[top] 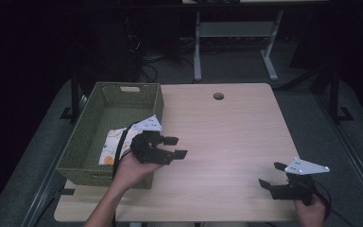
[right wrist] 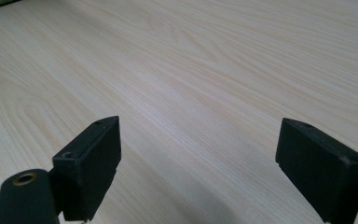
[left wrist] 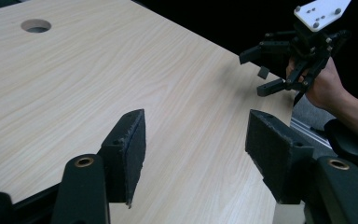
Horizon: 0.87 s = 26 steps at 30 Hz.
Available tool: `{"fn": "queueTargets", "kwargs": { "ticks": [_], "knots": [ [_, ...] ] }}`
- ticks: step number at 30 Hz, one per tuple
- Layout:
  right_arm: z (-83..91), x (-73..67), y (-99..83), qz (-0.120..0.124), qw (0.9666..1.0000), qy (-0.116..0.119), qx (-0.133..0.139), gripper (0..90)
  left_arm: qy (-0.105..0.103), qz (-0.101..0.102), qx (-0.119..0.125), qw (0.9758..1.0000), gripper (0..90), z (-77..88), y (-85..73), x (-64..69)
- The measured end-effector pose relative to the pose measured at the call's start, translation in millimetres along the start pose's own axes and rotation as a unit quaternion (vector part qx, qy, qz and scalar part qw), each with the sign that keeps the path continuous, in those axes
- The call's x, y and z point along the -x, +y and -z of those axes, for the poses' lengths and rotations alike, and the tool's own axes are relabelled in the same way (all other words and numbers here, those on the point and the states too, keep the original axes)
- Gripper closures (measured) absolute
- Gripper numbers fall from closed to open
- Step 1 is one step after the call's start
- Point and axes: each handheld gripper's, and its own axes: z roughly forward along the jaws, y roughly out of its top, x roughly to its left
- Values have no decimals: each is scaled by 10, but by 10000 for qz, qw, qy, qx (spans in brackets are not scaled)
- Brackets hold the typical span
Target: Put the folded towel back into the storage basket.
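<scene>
Holding nothing, my left claw [top: 176,147] gapes wide beside the green woven basket [top: 82,163]; I should clear its rim, leaving the patterned white cloth [top: 115,145] inside.

A light wood-grain counter [top: 227,137] fills the middle of the high view, with a round cable hole [top: 218,96] near its far edge, toward the top centre. Beyond it, at the top of the frame, stand the grey legs of another desk [top: 197,47] on a dark floor, with tangled cables [top: 146,64] at the upper left.
</scene>
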Motion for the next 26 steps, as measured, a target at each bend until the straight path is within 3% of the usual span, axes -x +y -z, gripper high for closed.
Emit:
{"fn": "queueTargets", "kwargs": {
  "ticks": [10,12,15,21,22,26],
  "knots": [
    [17,49,-21,-63,10000,-41,49,135,-109,-153,-67,9998,372,-342,83,234],
    [25,53,-24,-99,9999,-45,34,135,-239,-74,-22,9997,366,-420,79,268],
    [16,66,-31,-106,9999,-52,20,135,-90,-168,-114,9998,366,-543,49,333],
    [16,65,-36,-92,9999,-78,-12,136,-86,-195,-162,9996,362,-734,-79,427],
    [16,68,-41,-77,9999,-93,-27,135,-21,-292,-232,9993,361,-766,-100,448],
    [7,72,-41,-29,10000,-69,-20,135,-57,-266,-224,9994,350,-874,-192,520]
  ]
}}
